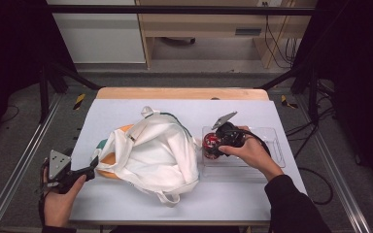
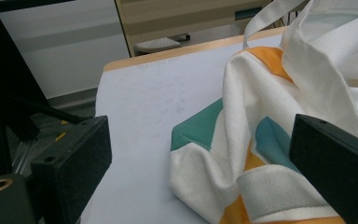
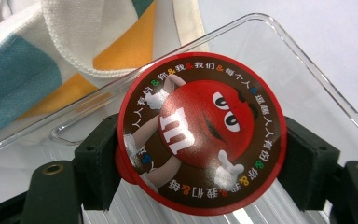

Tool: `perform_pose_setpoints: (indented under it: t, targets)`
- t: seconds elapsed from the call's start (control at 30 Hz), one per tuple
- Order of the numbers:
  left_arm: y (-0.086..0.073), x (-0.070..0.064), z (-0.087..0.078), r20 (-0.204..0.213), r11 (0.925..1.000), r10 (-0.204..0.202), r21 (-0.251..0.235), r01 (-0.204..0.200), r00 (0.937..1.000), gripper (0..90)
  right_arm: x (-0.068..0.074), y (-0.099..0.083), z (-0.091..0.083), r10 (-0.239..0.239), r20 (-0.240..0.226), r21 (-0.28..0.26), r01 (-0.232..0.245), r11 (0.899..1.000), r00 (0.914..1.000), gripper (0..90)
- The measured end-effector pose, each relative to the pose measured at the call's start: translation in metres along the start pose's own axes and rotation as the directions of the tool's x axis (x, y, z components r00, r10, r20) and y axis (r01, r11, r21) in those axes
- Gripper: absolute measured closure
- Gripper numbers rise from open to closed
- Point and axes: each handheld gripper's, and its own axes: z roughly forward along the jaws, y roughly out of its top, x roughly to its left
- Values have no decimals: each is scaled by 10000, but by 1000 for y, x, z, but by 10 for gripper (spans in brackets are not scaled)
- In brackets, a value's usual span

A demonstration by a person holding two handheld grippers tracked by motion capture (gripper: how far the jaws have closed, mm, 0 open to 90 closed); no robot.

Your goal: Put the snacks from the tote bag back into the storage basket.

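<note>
R tool [image 1: 212, 144] pinching the candy tub [image 3: 200, 133] from both sides; jaws pressed on its rim L and R in right gripper view. Tub = round, red rim, brown lid w/ red cartoon candy figure + ring of printed characters, lid faces the cam. In high view the tub sits at the L end of the clear tray [image 1: 272, 145], person's R hand [image 1: 252, 153] wrapped round the tool, grey plate on top. Can't tell if tub is lifted or resting on tray floor. Tray = transparent, ribbed bottom, rounded corners, on R half of the desk [image 1: 126, 204], just beside the bag.

L tool [image 1: 93, 167] spread wide, nothing between the jaws. In left gripper view, bag edge lies between/ahead of them, nearer the R jaw; touching or not, can't tell. L hand [image 1: 58, 199] holds it at desk's L front edge.

Tote bag [image 1: 155, 155] = white cloth w/ orange + teal patches, crumpled mid desk, straps loose at far and near sides. Desk covered by pale sheet, wood edge at far side.
</note>
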Motion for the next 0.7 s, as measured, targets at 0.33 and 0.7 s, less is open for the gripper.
perform_pose_setpoints:
  t: [0.33,0.7]
  targets:
    - [0,-1,0,11,10000,7,0,-7,10000,56,0,-1,2,-12,-13,64,12,10000,10000,258]
    - [0,-1,0,-5,10000,-3,28,3,10000,58,2,-1,2,-199,18,217,199,9996,9998,257]
